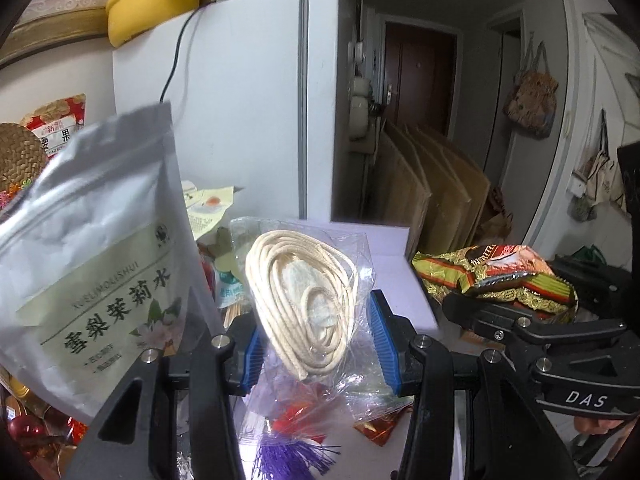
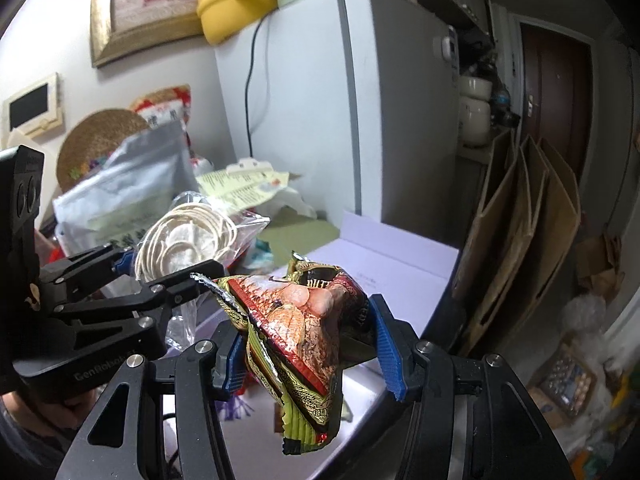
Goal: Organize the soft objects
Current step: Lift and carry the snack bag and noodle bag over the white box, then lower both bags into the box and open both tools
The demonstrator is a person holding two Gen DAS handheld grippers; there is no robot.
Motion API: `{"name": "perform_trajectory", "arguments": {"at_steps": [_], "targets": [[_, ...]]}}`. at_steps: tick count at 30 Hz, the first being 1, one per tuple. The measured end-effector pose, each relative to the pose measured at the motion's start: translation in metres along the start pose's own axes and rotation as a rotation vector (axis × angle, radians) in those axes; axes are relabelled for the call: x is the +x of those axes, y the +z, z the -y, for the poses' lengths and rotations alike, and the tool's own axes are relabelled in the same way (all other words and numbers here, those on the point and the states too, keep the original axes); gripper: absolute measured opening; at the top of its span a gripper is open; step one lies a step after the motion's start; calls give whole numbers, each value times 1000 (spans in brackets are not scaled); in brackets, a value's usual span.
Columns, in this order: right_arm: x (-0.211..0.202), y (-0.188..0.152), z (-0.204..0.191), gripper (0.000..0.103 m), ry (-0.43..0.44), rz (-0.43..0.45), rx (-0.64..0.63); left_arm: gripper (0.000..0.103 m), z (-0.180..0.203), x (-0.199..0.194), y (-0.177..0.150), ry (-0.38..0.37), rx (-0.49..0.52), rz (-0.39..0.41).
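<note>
Left wrist: cluttered white table [image 1: 394, 256] beside white fridge [image 1: 240, 112]

Close, downward wrist views, shared fridge [image 1: 248, 92].

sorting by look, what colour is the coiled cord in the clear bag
Cream-white coiled cord, inside the clear bag; clearest in the left wrist view.

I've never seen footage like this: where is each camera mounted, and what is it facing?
Left wrist: rides the left hand-held gripper, looking along its fingers at the bagged cord it grips; the right one shows alongside.
Right wrist: rides the right hand-held gripper, holding a snack bag; a hand underneath.
Shared: the white fridge, cord, snack bag.
</note>
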State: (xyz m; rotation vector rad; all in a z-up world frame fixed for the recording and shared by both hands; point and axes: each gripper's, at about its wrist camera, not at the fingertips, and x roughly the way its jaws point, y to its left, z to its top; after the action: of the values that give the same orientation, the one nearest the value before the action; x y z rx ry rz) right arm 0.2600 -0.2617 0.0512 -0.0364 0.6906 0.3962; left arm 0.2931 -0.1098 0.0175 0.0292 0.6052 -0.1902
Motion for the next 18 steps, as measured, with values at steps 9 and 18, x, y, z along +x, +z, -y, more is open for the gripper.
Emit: {"name": "perform_trajectory", "arguments": {"at_steps": [9, 18], "targets": [[39, -11, -2, 54, -19, -104, -12, 46, -10, 43, -21, 17, -15, -123], [78, -44, -5, 54, -13, -230, -11, 46, -22, 68, -54, 18, -32, -265]]}}
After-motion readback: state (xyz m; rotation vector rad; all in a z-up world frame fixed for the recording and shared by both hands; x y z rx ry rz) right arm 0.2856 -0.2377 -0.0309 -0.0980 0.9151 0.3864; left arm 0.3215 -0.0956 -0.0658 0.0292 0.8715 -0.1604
